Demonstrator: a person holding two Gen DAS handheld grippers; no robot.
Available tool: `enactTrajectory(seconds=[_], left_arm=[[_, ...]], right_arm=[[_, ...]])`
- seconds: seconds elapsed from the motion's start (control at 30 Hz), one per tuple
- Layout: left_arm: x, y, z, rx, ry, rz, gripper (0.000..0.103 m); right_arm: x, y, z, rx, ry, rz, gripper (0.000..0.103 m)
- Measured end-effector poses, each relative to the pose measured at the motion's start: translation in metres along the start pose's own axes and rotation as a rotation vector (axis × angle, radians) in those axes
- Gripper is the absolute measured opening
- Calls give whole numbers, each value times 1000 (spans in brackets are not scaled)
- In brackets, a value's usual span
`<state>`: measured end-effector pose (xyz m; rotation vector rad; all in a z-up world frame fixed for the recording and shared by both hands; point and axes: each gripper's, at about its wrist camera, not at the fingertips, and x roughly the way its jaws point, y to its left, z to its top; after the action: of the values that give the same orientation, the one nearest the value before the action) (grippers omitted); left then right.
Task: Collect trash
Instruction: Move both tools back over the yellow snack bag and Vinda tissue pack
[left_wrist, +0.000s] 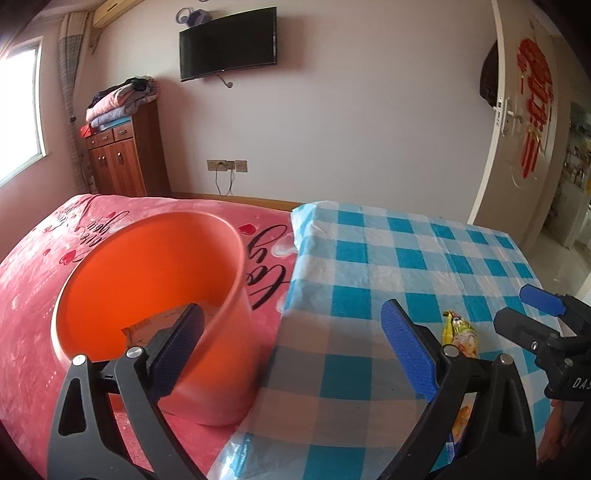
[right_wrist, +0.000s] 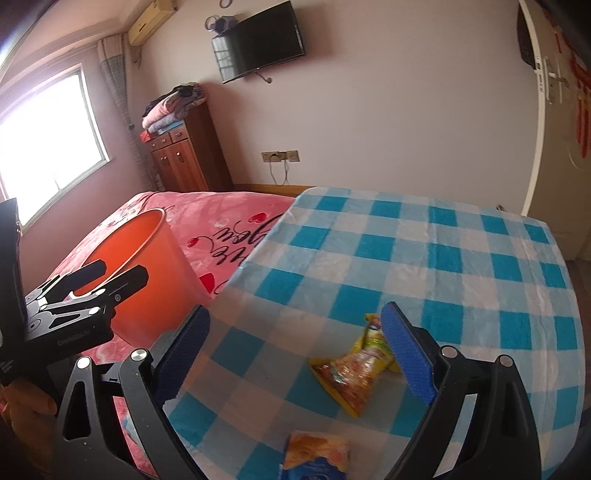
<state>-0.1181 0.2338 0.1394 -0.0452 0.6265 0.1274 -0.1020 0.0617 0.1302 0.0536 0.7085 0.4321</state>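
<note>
An orange bucket (left_wrist: 155, 295) stands on the pink bed beside the checked table; a brown wrapper (left_wrist: 155, 326) lies inside it. The bucket also shows in the right wrist view (right_wrist: 147, 273). My left gripper (left_wrist: 291, 350) is open and empty, straddling the bucket's right wall and the table edge. My right gripper (right_wrist: 295, 354) is open and empty above the table, with a yellow-orange snack wrapper (right_wrist: 354, 373) by its right finger. An orange-and-blue packet (right_wrist: 317, 456) lies near the front edge. The yellow wrapper also shows in the left wrist view (left_wrist: 460, 332).
The table has a blue-and-white checked cloth (right_wrist: 424, 258). The pink bedspread (left_wrist: 37, 295) lies left of it. A wooden cabinet (left_wrist: 122, 155) with folded blankets stands by the window. A TV (left_wrist: 229, 42) hangs on the wall; a door (left_wrist: 517, 129) is at right.
</note>
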Motion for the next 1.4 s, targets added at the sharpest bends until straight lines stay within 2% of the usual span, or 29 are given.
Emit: enactTrajectory(seconds=[0.4, 0.83, 1.0, 1.2, 1.3, 1.4], left_arm=[[-2, -42, -19, 76, 33, -57, 97], [-8, -76, -49, 132, 81, -115, 97], [-9, -78, -60, 143, 101, -124, 97], [-15, -72, -66, 129, 108, -126, 97], [-17, -67, -68, 118, 112, -121, 97], [-19, -67, -69, 121, 112, -119, 97]], right_arm=[[-21, -33, -25, 52, 7, -53, 93], [-36, -65, -70, 106, 51, -80, 93], [-38, -68, -94, 118, 85, -53, 93], [-23, -52, -126, 111, 163, 46, 93], [-15, -41, -131, 117, 185, 97, 93], [-7, -30, -134, 91, 193, 105, 92]])
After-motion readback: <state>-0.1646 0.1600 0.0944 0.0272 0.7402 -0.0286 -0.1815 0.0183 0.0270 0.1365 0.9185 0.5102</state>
